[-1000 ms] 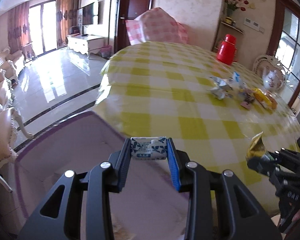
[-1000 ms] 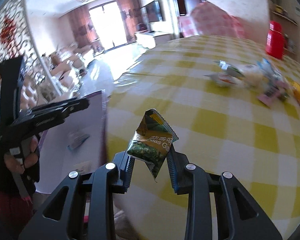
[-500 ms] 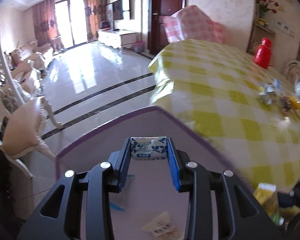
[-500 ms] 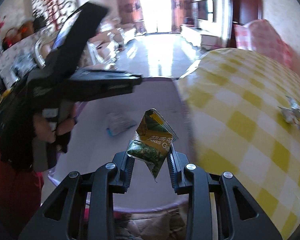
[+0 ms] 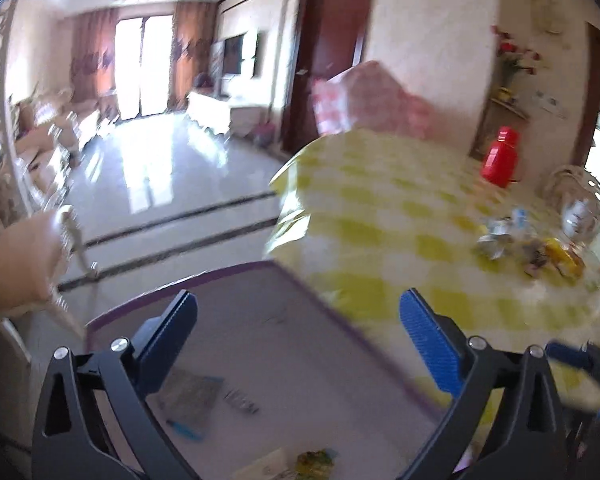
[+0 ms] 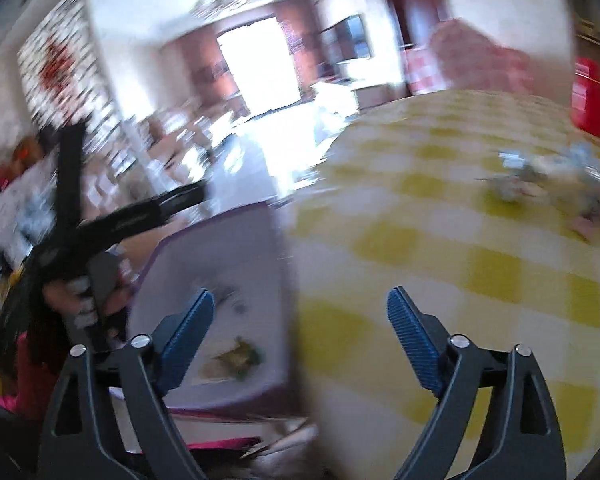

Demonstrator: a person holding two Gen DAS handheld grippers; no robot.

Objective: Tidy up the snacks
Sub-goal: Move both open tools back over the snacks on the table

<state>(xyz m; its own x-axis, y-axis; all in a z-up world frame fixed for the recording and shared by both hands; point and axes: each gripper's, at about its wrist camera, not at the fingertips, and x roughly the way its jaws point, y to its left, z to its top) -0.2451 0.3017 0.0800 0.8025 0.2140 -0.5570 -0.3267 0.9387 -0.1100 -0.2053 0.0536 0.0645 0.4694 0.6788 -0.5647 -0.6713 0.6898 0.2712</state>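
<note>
You hold two grippers side by side over a shallow purple-rimmed box (image 5: 260, 360) that sits against the near left edge of a table covered in a yellow checked cloth (image 5: 400, 216). Your left gripper (image 5: 298, 344) has its blue-padded jaws spread wide, with nothing between them. Your right gripper (image 6: 300, 332) is equally wide apart and empty; it straddles the line where the box wall meets the table edge.

Inside the box, a pale blue-and-white packet (image 5: 192, 400) lies flat near the left wall, just below the left jaw of your left gripper. A green packet (image 6: 240, 358) lies nearer the box's front edge, by the left jaw of your right gripper. Both views are blurred, so finer detail on these wrappers is unreadable.

The snacks not yet sorted form a loose pile (image 5: 528, 246) towards the far right part of the table, well apart from the box. From both grippers the pile lies ahead and to the right, across open cloth. It spreads roughly left to right, with a yellow packet (image 5: 564, 256) at its right end. A red flask (image 5: 502, 158) stands beyond it near the far edge. Your right gripper looks the nearer one to the pile, since it is already over the table edge.
</note>
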